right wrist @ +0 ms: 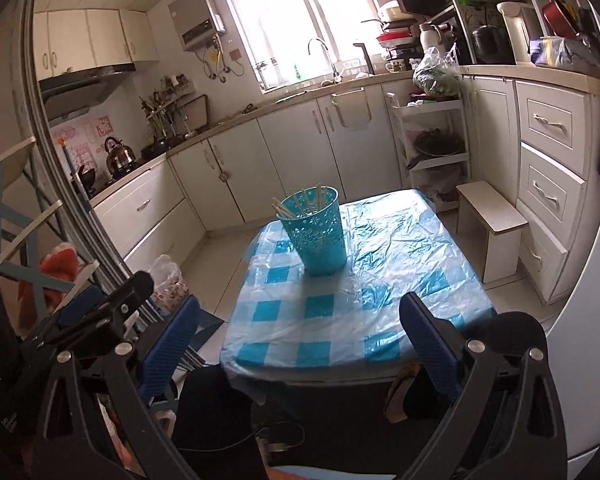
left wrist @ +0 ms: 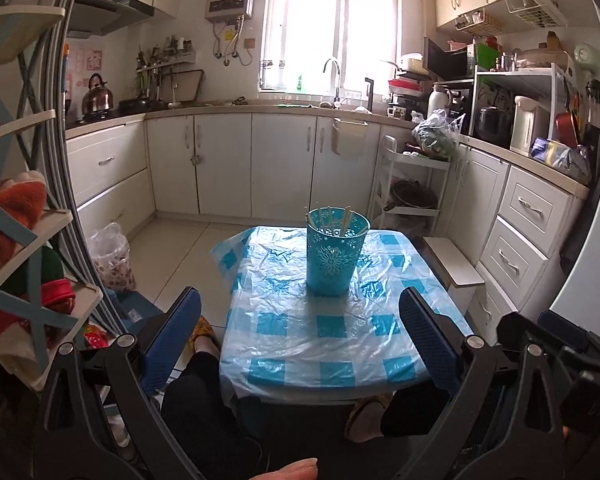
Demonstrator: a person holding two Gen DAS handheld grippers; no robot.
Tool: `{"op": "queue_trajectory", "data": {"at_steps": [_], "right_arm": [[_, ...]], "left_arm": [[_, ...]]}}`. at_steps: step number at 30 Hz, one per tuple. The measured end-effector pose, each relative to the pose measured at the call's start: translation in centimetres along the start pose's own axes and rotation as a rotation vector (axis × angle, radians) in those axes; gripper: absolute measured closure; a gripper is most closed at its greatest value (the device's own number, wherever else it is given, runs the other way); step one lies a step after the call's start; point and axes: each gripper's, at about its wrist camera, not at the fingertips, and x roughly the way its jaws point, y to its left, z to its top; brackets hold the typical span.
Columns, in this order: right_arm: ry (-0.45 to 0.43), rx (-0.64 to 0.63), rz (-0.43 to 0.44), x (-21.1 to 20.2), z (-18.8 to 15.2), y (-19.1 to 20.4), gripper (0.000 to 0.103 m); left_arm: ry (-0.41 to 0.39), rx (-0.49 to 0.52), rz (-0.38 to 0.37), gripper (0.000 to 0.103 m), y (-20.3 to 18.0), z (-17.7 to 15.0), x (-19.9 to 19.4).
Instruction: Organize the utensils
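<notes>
While both grippers hang back at the near edge of the table, nothing is in either of them. Left gripper first: its two blue fingers are spread wide, one off the table's near left corner, the other over the near right corner, and between them only checked plastic cloth. Right gripper, same story: fingers wide apart, empty, straddling the near edge from a spot a little further right, tilted so the room leans.

Now the thing that matters: the blue basket, a perforated plastic cup with a flower pattern, stands upright on the table, toward the far edge and roughly midway across in the left camera. From the right camera the basket sits toward the far left corner. Inside it, pale chopsticks, several of them, leaning against the rim with their tips poking just above it; in the right view the chopsticks fan toward the left side of the rim. How many exactly I cannot tell.

The table carries nothing besides the basket. A small white stool stands on the floor just off the table's right side, and the person's knees show below the near edge.
</notes>
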Motion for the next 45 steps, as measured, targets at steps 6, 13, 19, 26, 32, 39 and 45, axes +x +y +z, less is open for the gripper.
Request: {"op": "queue_trajectory", "data": {"at_steps": [6,13,19,26,32,39,45], "right_arm": [[-0.072,-0.027,-0.008,-2.6,-0.2,0.7,0.007],[-0.104,-0.045,-0.013,-4.1,-0.7,1.3,0.007],[-0.107,-0.040,-0.024,-4.4,-0.9,1.2,0.007],[-0.099,-0.050,-0.024,-4.3,-1.2,1.4,0.007],[-0.090,-0.052,-0.025,-4.2,-1.3,1.5,0.007],[-0.087,-0.058,-0.023,-4.2,-1.5,1.7,0.007],[-0.086,-0.057,-0.024,-4.2,-1.6,1.8,0.007]], "left_arm": [[-0.027,0.006,-0.005,0.008,-0.4,-0.6,-2.3],[-0.055,-0.017,-0.011,0.008,-0.2,-0.7,-4.1],[-0.068,-0.030,-0.011,0.008,0.0,-0.8,-4.7],[-0.063,-0.032,-0.012,0.008,0.0,-1.0,-4.9],[-0.054,-0.035,-0.015,0.008,-0.1,-1.2,-4.6],[-0.054,-0.041,-0.014,0.008,0.1,-1.2,-4.5],[-0.055,-0.040,-0.014,0.008,0.1,-1.3,-4.6]]}}
